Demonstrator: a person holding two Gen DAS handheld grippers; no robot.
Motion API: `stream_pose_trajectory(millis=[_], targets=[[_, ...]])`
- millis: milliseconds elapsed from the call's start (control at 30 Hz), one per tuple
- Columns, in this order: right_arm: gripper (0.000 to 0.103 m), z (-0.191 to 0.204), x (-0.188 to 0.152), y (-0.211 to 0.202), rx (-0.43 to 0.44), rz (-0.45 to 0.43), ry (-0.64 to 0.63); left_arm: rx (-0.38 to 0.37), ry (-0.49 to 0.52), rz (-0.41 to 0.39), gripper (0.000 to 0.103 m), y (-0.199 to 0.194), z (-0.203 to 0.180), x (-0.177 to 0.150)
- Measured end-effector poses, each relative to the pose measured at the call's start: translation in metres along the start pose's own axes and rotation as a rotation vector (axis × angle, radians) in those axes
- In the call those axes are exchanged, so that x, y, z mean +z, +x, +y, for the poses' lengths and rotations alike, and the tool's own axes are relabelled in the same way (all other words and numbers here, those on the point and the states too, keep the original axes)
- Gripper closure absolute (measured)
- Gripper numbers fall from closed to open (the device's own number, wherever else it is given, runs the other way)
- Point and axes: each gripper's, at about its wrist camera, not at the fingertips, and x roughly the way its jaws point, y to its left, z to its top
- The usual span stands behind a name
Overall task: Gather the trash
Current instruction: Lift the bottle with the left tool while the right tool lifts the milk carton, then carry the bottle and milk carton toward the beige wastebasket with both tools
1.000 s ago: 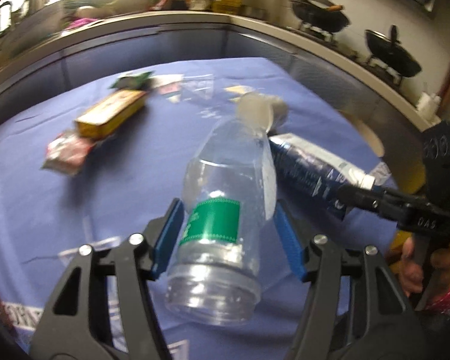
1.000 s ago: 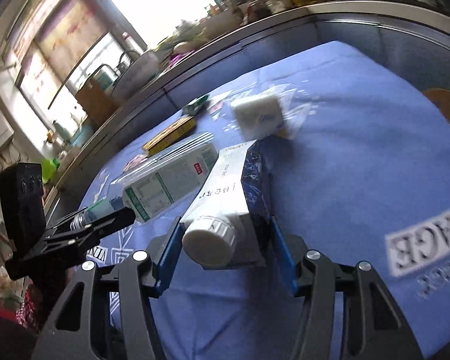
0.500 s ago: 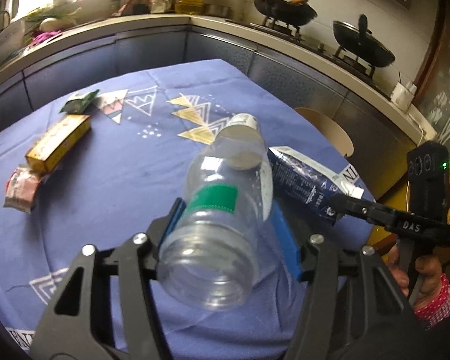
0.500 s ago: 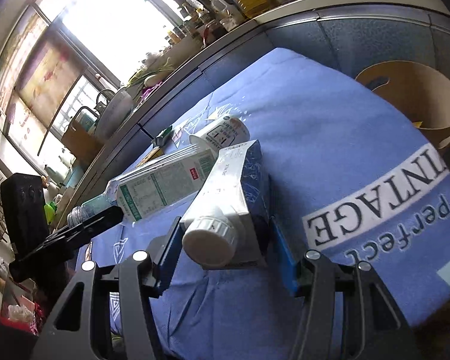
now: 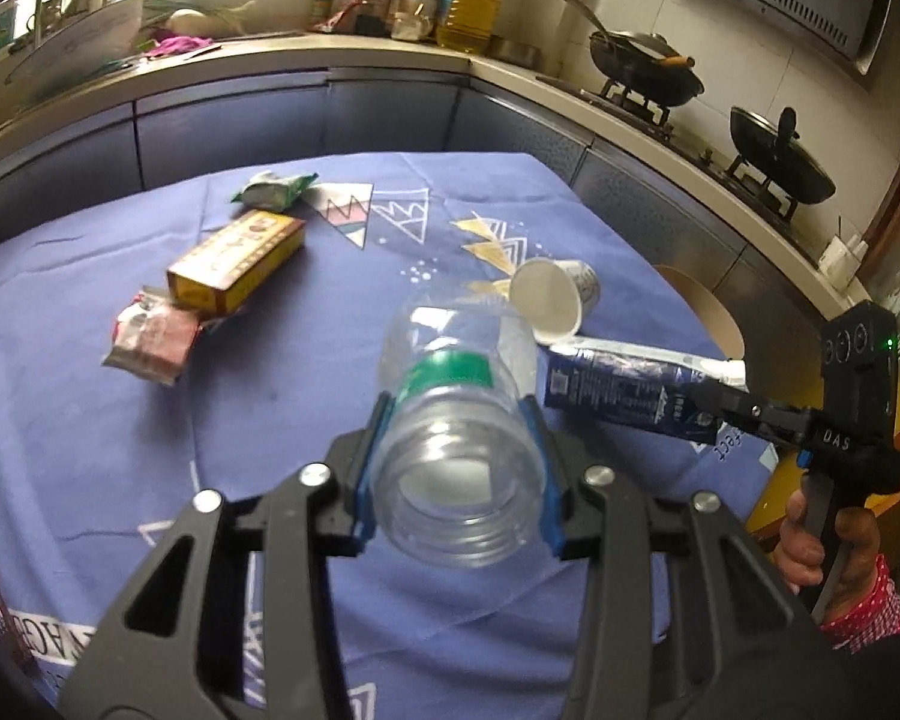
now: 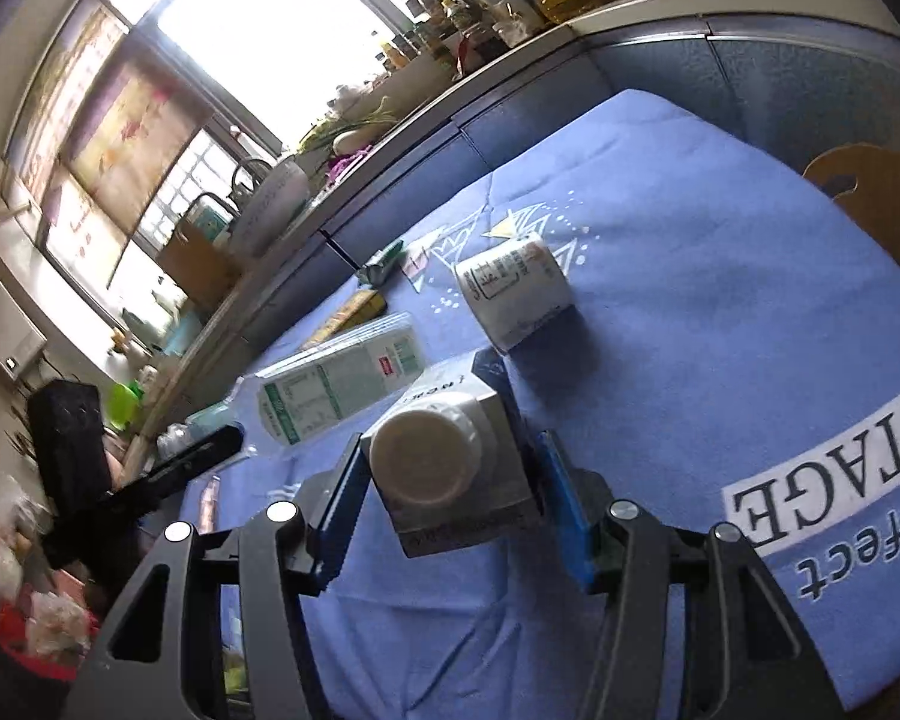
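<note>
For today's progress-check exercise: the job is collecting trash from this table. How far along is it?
Done: nothing visibly binned; no bin can be made out.

In hand: the left gripper clamps a clear plastic bottle; the right gripper holds a blue carton.

Left on the blue tablecloth: a paper cup on its side, a yellow box, a pink wrapper and a green wrapper.

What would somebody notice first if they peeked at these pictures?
Probably the big clear plastic bottle with a green label, gripped in the left tool right up against the camera. Next, the blue-and-white drink carton with a white screw cap, clamped in the right tool. Behind them, a white paper cup lies tipped over on the blue tablecloth.
</note>
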Motion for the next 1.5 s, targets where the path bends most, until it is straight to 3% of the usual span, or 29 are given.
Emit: stream_pose_trajectory(millis=[200, 433, 500, 567, 600, 833, 867, 900, 933, 1000, 1100, 1167, 1300, 1500], targets=[[0.049, -0.001, 0.014, -0.025, 0.022, -0.024, 0.01, -0.04, 0.044, -0.068, 0.064, -0.025, -0.008, 0.03], [0.05, -0.025, 0.017, -0.04, -0.043, -0.03, 0.044, -0.064, 0.032, -0.133, 0.066, -0.039, -0.011, 0.062], [0.05, -0.036, 0.016, -0.041, -0.038, -0.03, 0.077, -0.071, 0.039, -0.128, 0.069, -0.036, -0.016, 0.065], [0.05, -0.044, 0.017, -0.039, -0.028, -0.029, 0.097, -0.082, 0.05, -0.114, 0.089, -0.029, -0.022, 0.067], [0.05, -0.047, 0.019, -0.037, -0.016, -0.031, 0.105, -0.089, 0.049, -0.108, 0.092, -0.027, -0.024, 0.067], [0.051, -0.071, 0.07, 0.007, 0.09, 0.042, 0.151, -0.062, 0.015, -0.019, 0.092, 0.012, -0.02, 0.058], [0.051, -0.071, 0.075, 0.014, 0.101, 0.053, 0.154, -0.038, 0.006, 0.0, 0.089, 0.018, -0.018, 0.055], [0.051, -0.07, 0.081, 0.022, 0.112, 0.065, 0.153, -0.028, -0.005, 0.017, 0.08, 0.023, -0.015, 0.052], [0.051, -0.068, 0.085, 0.031, 0.122, 0.076, 0.149, -0.024, -0.023, 0.039, 0.059, 0.029, -0.012, 0.05], [0.051, -0.061, 0.091, 0.047, 0.145, 0.099, 0.144, -0.015, -0.065, 0.091, 0.028, 0.04, -0.009, 0.045], [0.052, -0.048, 0.093, 0.062, 0.166, 0.123, 0.119, -0.035, -0.042, 0.118, 0.026, 0.049, -0.019, 0.037], [0.052, -0.042, 0.093, 0.067, 0.178, 0.13, 0.111, -0.015, -0.009, 0.134, 0.016, 0.057, -0.029, 0.031], [0.052, -0.041, 0.086, 0.07, 0.204, 0.135, 0.135, -0.006, -0.005, 0.168, 0.015, 0.07, -0.033, 0.025], [0.052, -0.058, 0.077, 0.026, 0.295, 0.029, 0.216, -0.022, 0.015, 0.146, 0.015, 0.056, -0.018, 0.022]])
